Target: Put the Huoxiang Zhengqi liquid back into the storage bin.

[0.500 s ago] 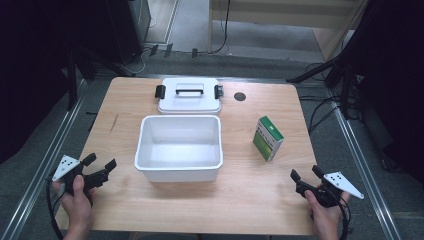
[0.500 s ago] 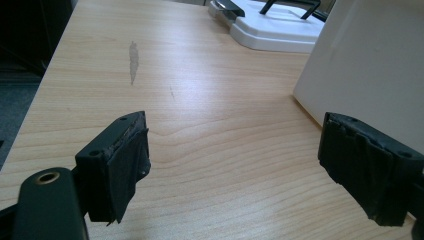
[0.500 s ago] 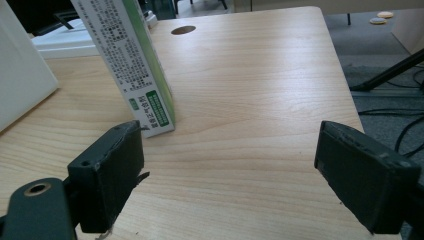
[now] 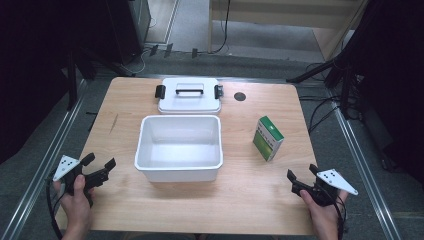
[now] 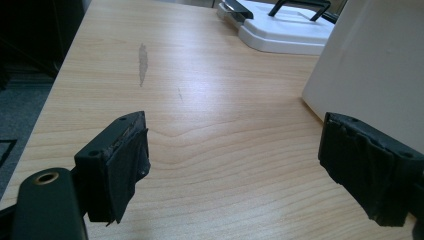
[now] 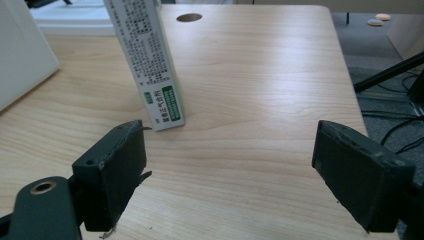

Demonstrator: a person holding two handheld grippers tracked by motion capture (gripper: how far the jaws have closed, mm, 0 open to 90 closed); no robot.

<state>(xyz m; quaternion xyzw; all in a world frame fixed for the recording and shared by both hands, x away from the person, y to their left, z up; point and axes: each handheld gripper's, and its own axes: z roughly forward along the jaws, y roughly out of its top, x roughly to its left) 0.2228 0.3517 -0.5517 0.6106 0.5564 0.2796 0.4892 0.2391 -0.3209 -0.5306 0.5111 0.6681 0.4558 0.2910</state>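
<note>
- Unmoved since the earlier frame: both grippers and every item on the table.
- Left gripper (image 4: 98, 168): near front-left corner, jaws apart, empty.
- White bin (image 4: 179, 148): tabletop centre.
- Lid (image 4: 189, 95): behind the bin, at rear edge.
- Green-and-white box (image 4: 267, 138): upright, right of bin.
- Right gripper (image 4: 302, 176): near front-right corner, jaws spread, empty, box ahead.

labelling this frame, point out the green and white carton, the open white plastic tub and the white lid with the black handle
green and white cardboard carton (image 4: 268, 138), high view, on its front face
open white plastic tub (image 4: 178, 170), high view, on its near wall
white plastic lid with black handle (image 4: 189, 103), high view, on its flat top
</note>
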